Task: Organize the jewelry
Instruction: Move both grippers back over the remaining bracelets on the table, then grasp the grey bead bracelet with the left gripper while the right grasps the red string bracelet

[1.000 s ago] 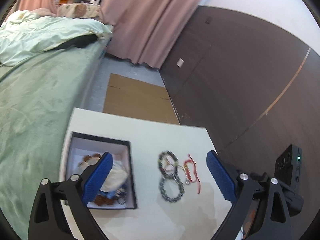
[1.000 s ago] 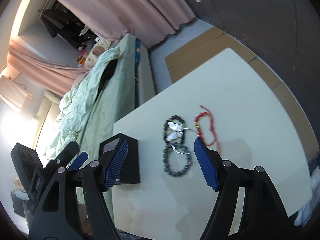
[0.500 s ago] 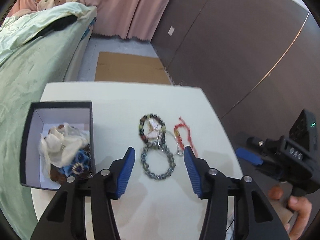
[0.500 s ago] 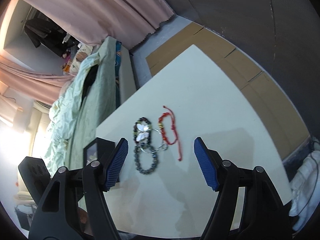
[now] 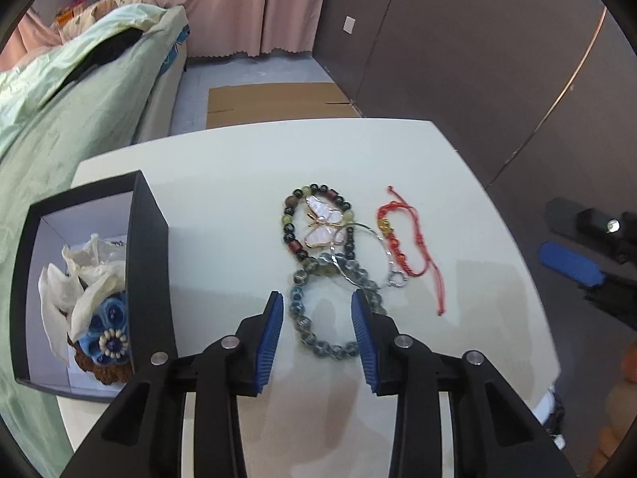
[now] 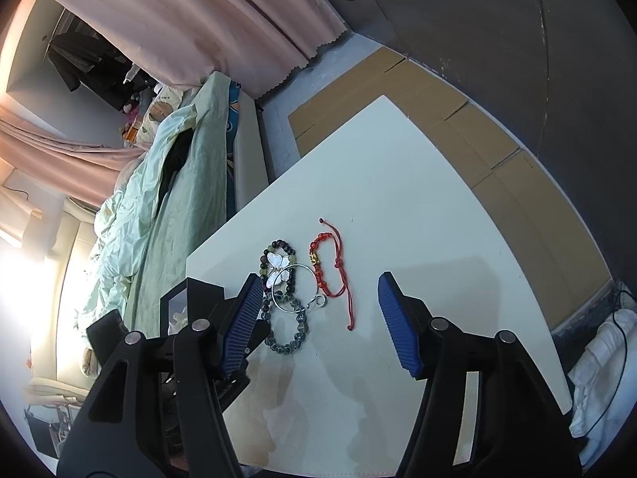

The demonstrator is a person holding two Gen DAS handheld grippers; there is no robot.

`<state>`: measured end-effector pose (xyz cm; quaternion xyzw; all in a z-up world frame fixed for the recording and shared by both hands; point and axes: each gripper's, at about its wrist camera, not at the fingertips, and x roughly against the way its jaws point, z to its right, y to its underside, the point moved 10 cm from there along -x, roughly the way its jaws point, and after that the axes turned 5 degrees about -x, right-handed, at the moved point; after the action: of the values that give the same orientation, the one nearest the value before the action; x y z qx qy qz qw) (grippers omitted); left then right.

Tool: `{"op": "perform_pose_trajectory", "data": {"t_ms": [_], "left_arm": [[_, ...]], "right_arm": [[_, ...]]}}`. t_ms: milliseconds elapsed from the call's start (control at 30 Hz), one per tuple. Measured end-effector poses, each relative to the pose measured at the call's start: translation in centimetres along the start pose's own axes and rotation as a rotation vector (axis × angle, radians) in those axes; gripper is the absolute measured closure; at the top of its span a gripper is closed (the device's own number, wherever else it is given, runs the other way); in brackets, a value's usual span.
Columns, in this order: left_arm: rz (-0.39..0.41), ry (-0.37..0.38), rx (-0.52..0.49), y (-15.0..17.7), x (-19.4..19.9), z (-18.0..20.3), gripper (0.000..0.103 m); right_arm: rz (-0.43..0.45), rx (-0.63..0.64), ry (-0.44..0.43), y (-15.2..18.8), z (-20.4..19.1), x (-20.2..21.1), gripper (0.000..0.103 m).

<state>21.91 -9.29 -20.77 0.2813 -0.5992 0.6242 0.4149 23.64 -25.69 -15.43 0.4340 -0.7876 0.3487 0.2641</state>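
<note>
Several pieces of jewellery lie together on the white table [image 5: 223,207]. They are a grey bead bracelet [image 5: 318,348], a mixed-colour bead bracelet [image 5: 290,219] with a white butterfly charm [image 5: 323,219], a thin silver bangle [image 5: 384,247] and a red cord bracelet [image 5: 400,249]. My left gripper [image 5: 317,306] hangs over the grey bracelet with its jaws closing. The ring's near part lies between the blue pads, which do not press on it. My right gripper [image 6: 318,290] stands wider, also closing, with the same pile [image 6: 284,302] ahead on the table and nothing gripped.
An open black box [image 5: 149,247] at the table's left holds white petals and a blue flower brooch [image 5: 105,338]. A bed with a green cover [image 5: 79,99] runs along the left. Flat cardboard [image 5: 274,99] lies on the floor beyond the table. A hand [image 5: 621,390] shows at the right.
My left gripper has come down and forward over the grey bracelet, and its jaws have narrowed from wide apart. The right gripper's jaws have narrowed a little.
</note>
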Motion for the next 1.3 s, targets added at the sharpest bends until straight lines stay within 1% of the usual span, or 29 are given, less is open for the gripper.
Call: {"op": "perform_pose_trajectory", "data": {"t_ms": [100, 133, 200, 267, 400, 467, 500, 533, 600, 700, 733, 767, 833, 967, 1033, 1167, 1233, 1300], "left_arm": [[-0.001, -0.037, -0.016, -0.1, -0.8, -0.4, 0.071], [-0.002, -0.047, -0.019, -0.1, -1.0, -0.5, 0.076], [-0.009, -0.066, -0.029, -0.1, -1.5, -0.7, 0.077], [-0.027, -0.071, -0.043, 0.2, -2.2, -0.5, 0.077], [-0.013, -0.091, -0.068, -0.2, -2.6, -0.5, 0.077], [-0.006, -0.100, -0.074, -0.4, -2.7, -0.6, 0.082], [-0.006, -0.112, -0.075, -0.5, -2.8, -0.7, 0.090], [-0.007, -0.102, -0.066, -0.5, -2.8, -0.9, 0.096], [-0.012, -0.065, -0.034, -0.5, -2.7, -1.2, 0.097], [0.013, -0.047, -0.011, -1.3, -1.7, -1.5, 0.097], [0.025, -0.027, 0.002, -1.7, -1.1, -1.6, 0.097], [0.032, -0.013, 0.011, -1.9, -0.8, -1.6, 0.097], [0.052, 0.018, 0.031, -2.4, 0.2, -1.8, 0.097], [0.086, 0.073, 0.063, -3.2, 1.8, -2.0, 0.097], [0.102, 0.101, 0.076, -3.8, 2.7, -2.3, 0.097], [0.131, 0.130, 0.087, -4.5, 4.0, -2.3, 0.097], [0.141, 0.142, 0.095, -4.6, 4.6, -2.3, 0.097], [0.149, 0.150, 0.102, -4.6, 5.0, -2.5, 0.097]], "right_arm": [[0.001, 0.006, 0.008, 0.0, -0.3, -0.1, 0.042], [0.002, 0.009, 0.011, 0.0, -0.3, -0.1, 0.042], [0.002, 0.027, 0.030, 0.1, -0.5, -0.4, 0.042], [-0.006, 0.044, 0.046, 0.3, -0.5, -1.0, 0.042], [-0.025, 0.091, 0.101, 0.7, -0.6, -2.3, 0.042], [-0.036, 0.115, 0.121, 1.0, -0.7, -3.0, 0.042], [-0.043, 0.128, 0.127, 1.1, -0.8, -3.4, 0.042], [-0.049, 0.139, 0.135, 1.1, -0.9, -3.8, 0.042], [-0.058, 0.152, 0.147, 1.2, -1.0, -4.4, 0.042], [-0.070, 0.161, 0.157, 1.2, -0.9, -5.2, 0.042], [-0.073, 0.161, 0.157, 1.2, -0.9, -5.4, 0.042], [-0.074, 0.163, 0.157, 1.2, -0.9, -5.5, 0.046], [-0.081, 0.166, 0.154, 1.1, -0.9, -5.9, 0.048], [-0.089, 0.164, 0.153, 0.9, -0.8, -6.5, 0.061], [-0.093, 0.156, 0.151, 0.8, -0.7, -6.8, 0.061], [-0.099, 0.148, 0.157, 0.6, -0.5, -7.6, 0.066], [-0.101, 0.151, 0.165, 0.6, -0.5, -8.0, 0.069], [-0.099, 0.163, 0.186, 0.4, -0.5, -8.5, 0.070]]}}
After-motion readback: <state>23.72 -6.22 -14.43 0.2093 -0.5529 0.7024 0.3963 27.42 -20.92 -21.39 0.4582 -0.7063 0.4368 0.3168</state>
